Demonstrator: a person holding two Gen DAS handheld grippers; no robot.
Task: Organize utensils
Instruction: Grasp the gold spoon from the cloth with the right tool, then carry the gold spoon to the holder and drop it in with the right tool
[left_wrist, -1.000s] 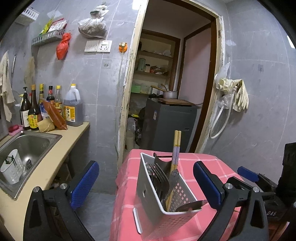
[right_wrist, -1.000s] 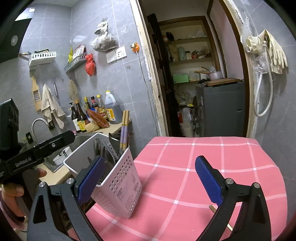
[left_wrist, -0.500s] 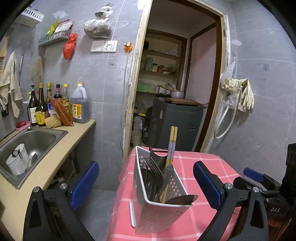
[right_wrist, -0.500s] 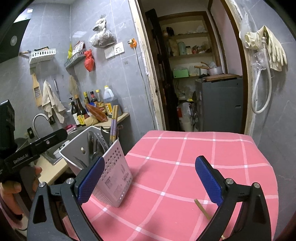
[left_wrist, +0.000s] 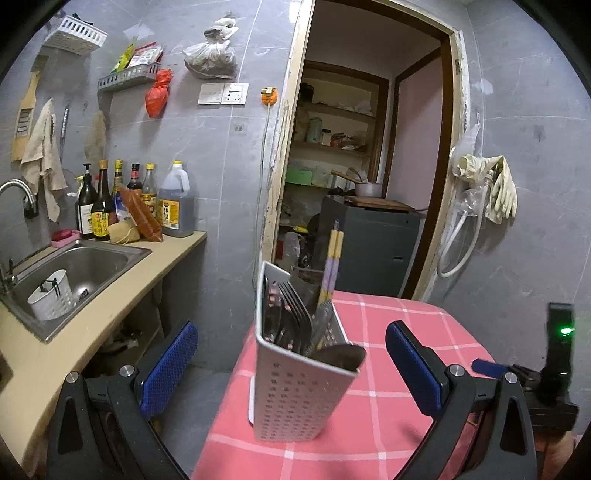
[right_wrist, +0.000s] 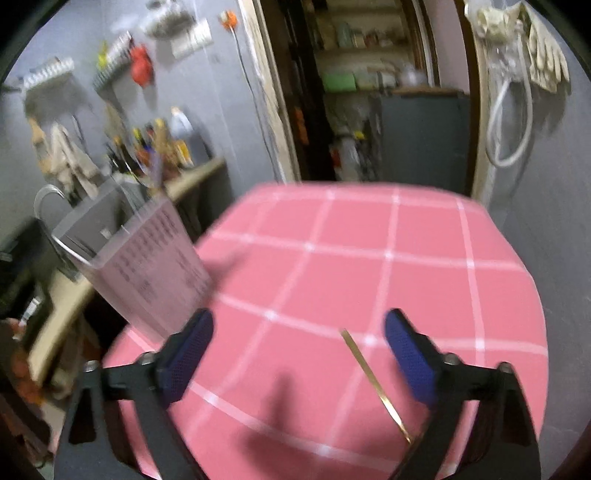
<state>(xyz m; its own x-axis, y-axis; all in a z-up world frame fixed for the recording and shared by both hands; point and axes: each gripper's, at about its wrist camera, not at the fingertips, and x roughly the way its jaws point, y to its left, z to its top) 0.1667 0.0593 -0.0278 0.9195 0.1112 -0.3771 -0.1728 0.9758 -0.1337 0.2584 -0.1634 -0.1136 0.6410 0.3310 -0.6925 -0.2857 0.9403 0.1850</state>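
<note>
A white perforated utensil caddy (left_wrist: 295, 384) stands on the table with the pink checked cloth (left_wrist: 391, 435), close to the table's left edge. Inside it I see forks (left_wrist: 291, 314) with the tines up, a pair of chopsticks (left_wrist: 332, 266) rising well above the rim, and the dark bowl of a spoon (left_wrist: 340, 356) leaning over the front corner. The left gripper (left_wrist: 291, 365) is held in front of the caddy with its blue-padded fingers (left_wrist: 168, 365) spread wide; the caddy sits between them in the view, but neither pad touches it.

The right gripper (right_wrist: 299, 358) hovers low over the cloth, its fingers also released and empty. One single chopstick (right_wrist: 373, 380) lies flat on the cloth between its pads, nearer to the right one, pointing away at a slant. The right wrist view is blurred, so the caddy at its left side shows only as a pale shape, and I cannot make out what is in it from there.

To the left of the table are a beige counter (left_wrist: 110, 295) with a steel sink (left_wrist: 74, 266) and a row of sauce bottles (left_wrist: 136, 203) against the grey tiled wall.
</note>
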